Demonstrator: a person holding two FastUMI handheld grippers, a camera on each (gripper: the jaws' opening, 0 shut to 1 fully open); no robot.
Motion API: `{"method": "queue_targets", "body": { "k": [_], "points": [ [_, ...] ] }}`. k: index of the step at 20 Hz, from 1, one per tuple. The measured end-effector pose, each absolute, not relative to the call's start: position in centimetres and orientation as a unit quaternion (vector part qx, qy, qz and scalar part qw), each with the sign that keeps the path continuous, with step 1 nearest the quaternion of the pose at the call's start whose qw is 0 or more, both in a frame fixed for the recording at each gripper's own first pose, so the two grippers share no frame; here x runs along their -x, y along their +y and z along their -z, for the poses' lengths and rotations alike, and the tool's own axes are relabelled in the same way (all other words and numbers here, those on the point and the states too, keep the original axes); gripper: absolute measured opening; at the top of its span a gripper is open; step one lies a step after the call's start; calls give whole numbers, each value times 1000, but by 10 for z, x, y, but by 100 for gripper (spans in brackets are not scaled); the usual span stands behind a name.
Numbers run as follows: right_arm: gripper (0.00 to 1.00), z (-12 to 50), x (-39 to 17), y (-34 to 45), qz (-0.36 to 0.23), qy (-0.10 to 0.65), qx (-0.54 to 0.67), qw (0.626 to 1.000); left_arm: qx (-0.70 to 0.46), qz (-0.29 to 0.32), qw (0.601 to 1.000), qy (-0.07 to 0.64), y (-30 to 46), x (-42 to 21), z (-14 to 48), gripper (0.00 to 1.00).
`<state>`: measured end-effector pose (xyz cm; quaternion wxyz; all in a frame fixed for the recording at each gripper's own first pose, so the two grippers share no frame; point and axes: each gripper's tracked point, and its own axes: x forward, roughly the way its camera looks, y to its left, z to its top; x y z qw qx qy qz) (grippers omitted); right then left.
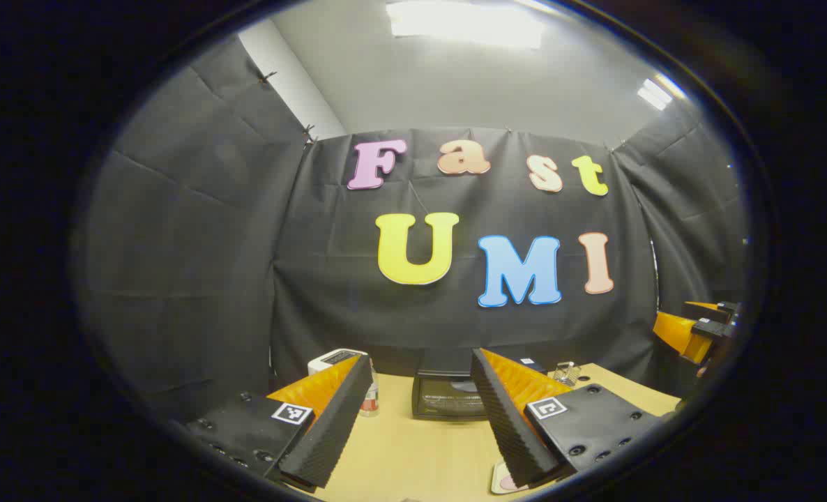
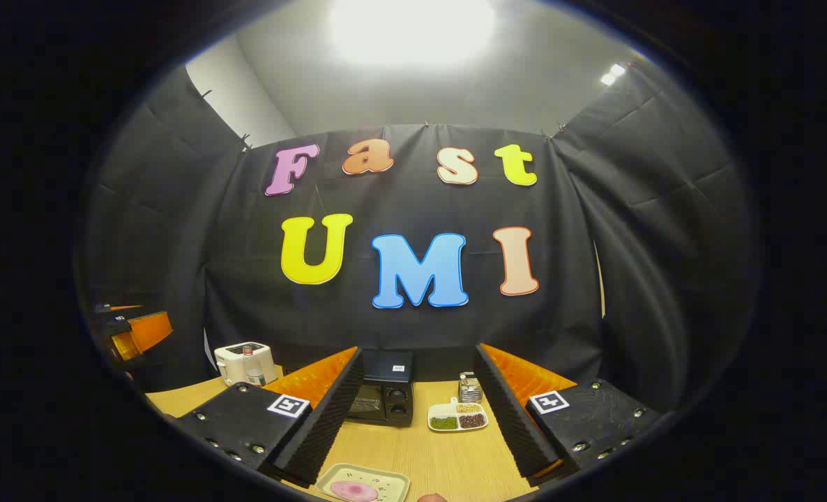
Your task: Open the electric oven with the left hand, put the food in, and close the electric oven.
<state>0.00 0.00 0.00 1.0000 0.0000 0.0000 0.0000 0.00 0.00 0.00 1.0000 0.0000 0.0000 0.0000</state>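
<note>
Hovering above the wooden table (image 2: 448, 453), both grippers face the booth's back wall with nothing between their fingers. The left gripper (image 1: 413, 425) has its jaws spread wide, and the electric oven (image 1: 448, 397) sits straight ahead between its fingers, well apart from them, door apparently closed. The right gripper (image 2: 413, 425) is likewise spread and empty; in the right gripper view the oven (image 2: 384, 397) stands at the back of the table, a white toaster (image 2: 246, 362) off to its left and a divided snack dish (image 2: 458, 416) just beside it on the right. The food, a pink piece on a pale tray (image 2: 363, 484), lies near the front edge, below the right gripper.

Judgement: task not yet begun; opening the door comes first. Left gripper should lower and advance to the door's top edge, where a handle is likely though too small to make out, close squarely on it, then pull down along the hinge arc, not straight back, so the oven does not slide.
</note>
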Motion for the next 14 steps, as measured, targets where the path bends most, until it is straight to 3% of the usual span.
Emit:
{"method": "queue_targets", "body": {
  "k": [14],
  "points": [
    [99, -5, 21, -41, 11, -20, 26, 999, -14, 11, 1000, -9, -39, 16, -3, 100]
  ]
}}
